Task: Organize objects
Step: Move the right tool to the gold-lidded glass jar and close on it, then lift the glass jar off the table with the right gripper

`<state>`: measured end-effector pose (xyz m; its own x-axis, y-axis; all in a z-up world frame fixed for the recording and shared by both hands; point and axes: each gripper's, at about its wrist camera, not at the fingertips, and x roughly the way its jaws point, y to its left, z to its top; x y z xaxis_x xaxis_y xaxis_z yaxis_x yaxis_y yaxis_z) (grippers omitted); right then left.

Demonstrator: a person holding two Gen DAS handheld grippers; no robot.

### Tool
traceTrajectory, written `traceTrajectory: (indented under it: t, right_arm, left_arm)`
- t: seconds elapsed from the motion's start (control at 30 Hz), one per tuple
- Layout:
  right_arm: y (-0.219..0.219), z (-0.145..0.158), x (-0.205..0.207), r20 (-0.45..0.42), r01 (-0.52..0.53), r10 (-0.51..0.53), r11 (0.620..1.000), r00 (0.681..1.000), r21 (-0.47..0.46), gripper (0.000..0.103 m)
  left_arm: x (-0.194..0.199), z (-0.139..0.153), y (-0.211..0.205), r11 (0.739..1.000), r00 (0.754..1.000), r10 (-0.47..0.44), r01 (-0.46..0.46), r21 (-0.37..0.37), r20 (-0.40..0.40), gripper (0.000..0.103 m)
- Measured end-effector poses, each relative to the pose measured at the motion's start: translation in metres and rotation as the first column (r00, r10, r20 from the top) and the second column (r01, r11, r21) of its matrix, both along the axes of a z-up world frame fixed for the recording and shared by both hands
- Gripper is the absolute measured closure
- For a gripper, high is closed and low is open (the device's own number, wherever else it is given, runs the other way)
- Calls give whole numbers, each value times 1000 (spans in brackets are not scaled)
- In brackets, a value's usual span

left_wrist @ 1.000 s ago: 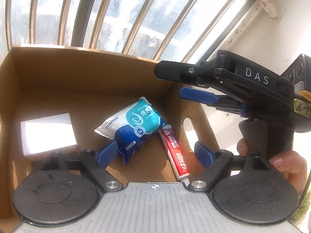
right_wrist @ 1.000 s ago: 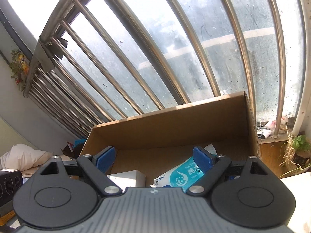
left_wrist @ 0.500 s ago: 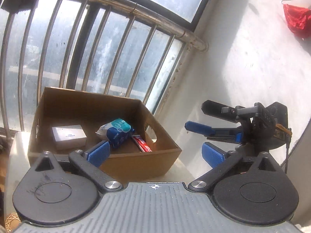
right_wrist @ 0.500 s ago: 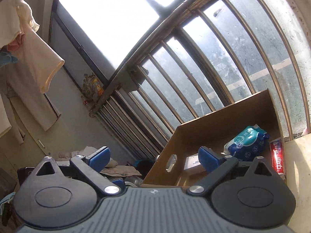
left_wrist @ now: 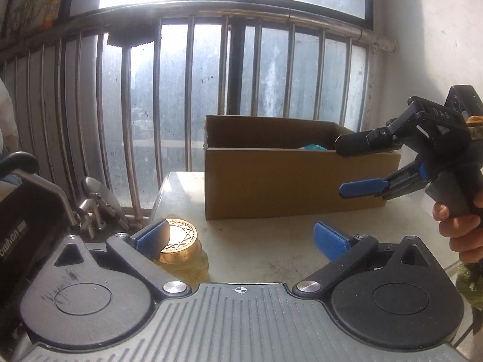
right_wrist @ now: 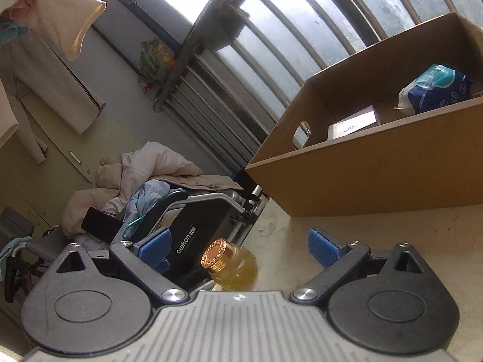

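From the left wrist view, we are looking across a pale table (left_wrist: 271,256) with our left gripper (left_wrist: 240,239) low over it, jaws spread wide after just opening, and nothing is sitting squarely between them. A small jar (left_wrist: 181,249) of amber liquid with a gold lid is standing upright just inside the left blue pad (left_wrist: 152,236), tucked close to that finger rather than centred. The cardboard box (left_wrist: 286,187) is standing farther back near the barred window. Our right gripper (left_wrist: 366,166) is hanging off to the right in front of the box, a hand (left_wrist: 460,223) wrapped on its grip, jaws apart and empty.

From the right wrist view, we are seeing the right gripper (right_wrist: 238,246) with its jaws also just opened wide and holding nothing. The jar (right_wrist: 232,267) is appearing near the middle of the gap, low in the frame and leaning only because the view is rolled. The box (right_wrist: 377,181) is lying up and to the right, with a wipes pack (right_wrist: 434,89) and a white carton (right_wrist: 351,125) inside.

We are judging the jar to be the next thing to go in; both grippers are near it, the left apparently nearer, and its long axis is running upright, so a sideways pinch below the lid should suit.
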<state>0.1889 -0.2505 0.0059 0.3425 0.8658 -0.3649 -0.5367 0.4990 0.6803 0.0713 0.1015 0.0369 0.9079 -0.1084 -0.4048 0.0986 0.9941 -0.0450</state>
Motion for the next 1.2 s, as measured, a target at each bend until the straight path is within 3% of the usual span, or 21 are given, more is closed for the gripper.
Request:
traceTrajectory:
  t: [0.13, 0.27, 0.63, 0.8, 1.2]
  right_arm:
    - [37, -12, 4, -32, -70, 69, 997, 997, -37, 8]
    - [72, -15, 8, -26, -133, 131, 987, 991, -88, 12]
    - [145, -29, 15, 11, -241, 251, 940, 968, -243, 26]
    - [158, -34, 18, 10, -265, 278, 925, 961, -271, 35]
    - [154, -34, 19, 15, -247, 260, 932, 966, -265, 37]
  left_arm:
    - [17, -18, 15, 998, 996, 64, -62, 27, -69, 1]
    - [34, -33, 32, 995, 989, 89, -93, -26, -121, 1]
    - [54, -59, 46, 994, 981, 76, -88, -59, -178, 4]
    - [56, -62, 48, 994, 979, 61, -77, -77, -193, 9]
    - [55, -63, 41, 994, 978, 44, -62, -86, -202, 11]
